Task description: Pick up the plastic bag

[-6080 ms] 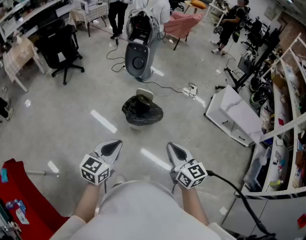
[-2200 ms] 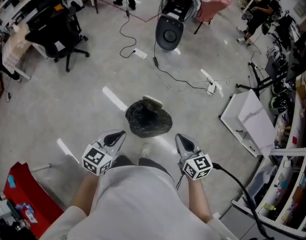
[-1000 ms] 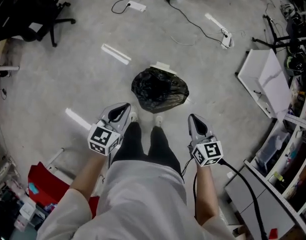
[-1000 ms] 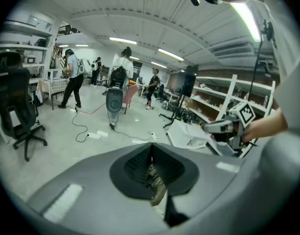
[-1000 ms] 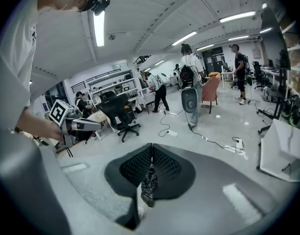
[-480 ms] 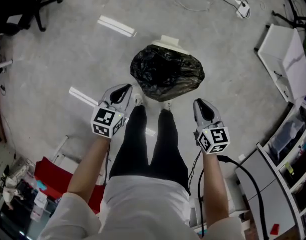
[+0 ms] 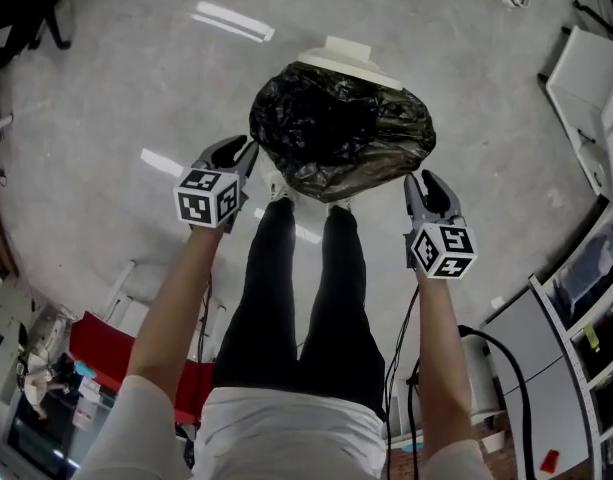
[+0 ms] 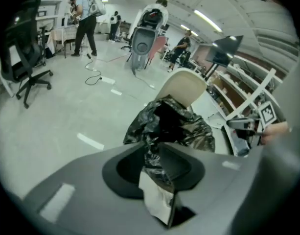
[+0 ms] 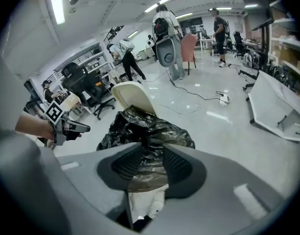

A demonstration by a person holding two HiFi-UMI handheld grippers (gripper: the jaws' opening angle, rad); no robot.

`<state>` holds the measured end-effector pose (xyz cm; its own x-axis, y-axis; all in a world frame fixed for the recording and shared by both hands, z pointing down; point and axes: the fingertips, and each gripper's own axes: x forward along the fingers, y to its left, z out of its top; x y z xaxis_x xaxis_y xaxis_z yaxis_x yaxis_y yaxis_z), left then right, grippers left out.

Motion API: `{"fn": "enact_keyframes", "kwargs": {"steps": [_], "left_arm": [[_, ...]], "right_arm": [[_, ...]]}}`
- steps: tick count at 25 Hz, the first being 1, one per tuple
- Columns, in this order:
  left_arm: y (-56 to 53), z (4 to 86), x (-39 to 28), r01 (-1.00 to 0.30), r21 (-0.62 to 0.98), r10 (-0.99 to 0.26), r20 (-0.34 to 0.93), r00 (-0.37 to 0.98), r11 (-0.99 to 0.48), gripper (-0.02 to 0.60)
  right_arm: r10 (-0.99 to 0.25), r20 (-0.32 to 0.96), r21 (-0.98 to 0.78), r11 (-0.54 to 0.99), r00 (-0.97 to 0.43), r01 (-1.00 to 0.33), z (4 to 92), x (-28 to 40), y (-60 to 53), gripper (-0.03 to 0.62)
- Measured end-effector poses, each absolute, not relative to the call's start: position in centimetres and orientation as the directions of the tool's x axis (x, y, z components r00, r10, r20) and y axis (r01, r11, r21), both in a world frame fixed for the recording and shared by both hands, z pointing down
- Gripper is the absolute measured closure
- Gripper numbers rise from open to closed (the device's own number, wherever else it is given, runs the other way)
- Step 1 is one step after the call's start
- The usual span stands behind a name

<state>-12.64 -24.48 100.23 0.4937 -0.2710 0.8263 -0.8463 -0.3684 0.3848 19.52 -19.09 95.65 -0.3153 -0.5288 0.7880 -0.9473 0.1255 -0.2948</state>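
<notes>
Since a moment ago the view has closed in and both grippers have reached forward. On the grey concrete floor [image 7: 106, 78], shelves [image 7: 586, 308] at right, the black plastic bag [image 7: 341, 133] sits between the left gripper [image 7: 238, 154] and the right gripper [image 7: 427, 184]. Both sets of jaws are opening and grip nothing, with the bag just beyond their tips.

The grey floor [image 7: 106, 88] is smooth and shiny. A black plastic bag [image 7: 341, 133] sits out in the open part of it, with a cream lid [image 7: 346, 53] at its far side and the person's white shoes [image 7: 278, 188] just beside its near side. A white board [image 7: 586, 73] rests by the floor's right edge.
</notes>
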Motion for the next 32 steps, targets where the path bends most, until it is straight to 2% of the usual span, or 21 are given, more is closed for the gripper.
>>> {"fn": "enact_keyframes", "kwargs": {"steps": [4, 7, 12, 15, 17, 18, 20, 21, 22, 24, 32], "left_arm": [[-24.9, 106.1, -14.4, -0.887, 0.370, -0.218, 0.875, 0.433, -0.277, 0.437], [-25.1, 108.9, -15.0, -0.900, 0.388, -0.194, 0.885, 0.424, -0.198, 0.392], [-25.2, 111.7, -13.7, -0.854, 0.508, -0.173, 0.836, 0.520, -0.113, 0.277], [-24.7, 113.1, -12.3, -0.800, 0.597, -0.139, 0.789, 0.599, -0.058, 0.262], [-24.5, 113.9, -11.7, -0.784, 0.619, -0.126, 0.776, 0.619, -0.043, 0.299], [-24.6, 114.2, -11.8, -0.795, 0.604, -0.131, 0.786, 0.605, -0.048, 0.361], [-25.0, 114.7, -12.3, -0.834, 0.546, -0.153, 0.820, 0.552, -0.080, 0.525], [-25.1, 114.7, -12.4, -0.845, 0.524, -0.159, 0.830, 0.534, -0.101, 0.575], [-25.0, 114.6, -12.3, -0.849, 0.514, -0.159, 0.834, 0.528, -0.121, 0.575], [-24.5, 114.0, -12.0, -0.845, 0.511, -0.149, 0.834, 0.532, -0.157, 0.575], [-23.3, 107.7, -11.6, -0.831, 0.520, -0.162, 0.819, 0.550, -0.197, 0.575]], "right_arm": [[-0.512, 0.817, -0.283, 0.047, -0.266, -0.958, 100.6, 21.4, -19.1, 0.450], [-0.502, 0.838, -0.252, -0.009, -0.214, -0.968, 103.2, 22.8, -19.0, 0.405], [-0.476, 0.865, -0.243, -0.113, -0.162, -0.963, 107.0, 24.1, -19.0, 0.271], [-0.456, 0.864, -0.301, -0.128, -0.213, -0.945, 109.0, 23.4, -19.1, 0.260], [-0.446, 0.856, -0.343, -0.113, -0.260, -0.933, 110.1, 22.6, -19.3, 0.265], [-0.444, 0.852, -0.355, -0.100, -0.278, -0.929, 110.4, 22.2, -19.4, 0.288], [-0.444, 0.846, -0.360, -0.070, -0.295, -0.930, 110.6, 21.8, -19.6, 0.412], [-0.445, 0.845, -0.357, -0.056, -0.297, -0.932, 110.5, 21.6, -19.7, 0.464], [-0.445, 0.844, -0.353, -0.043, -0.298, -0.935, 110.3, 21.5, -19.6, 0.522], [-0.443, 0.843, -0.349, -0.022, -0.304, -0.937, 109.8, 21.2, -19.4, 0.591], [-0.435, 0.838, -0.359, 0.015, -0.330, -0.933, 104.6, 20.2, -18.6, 0.591]]}}
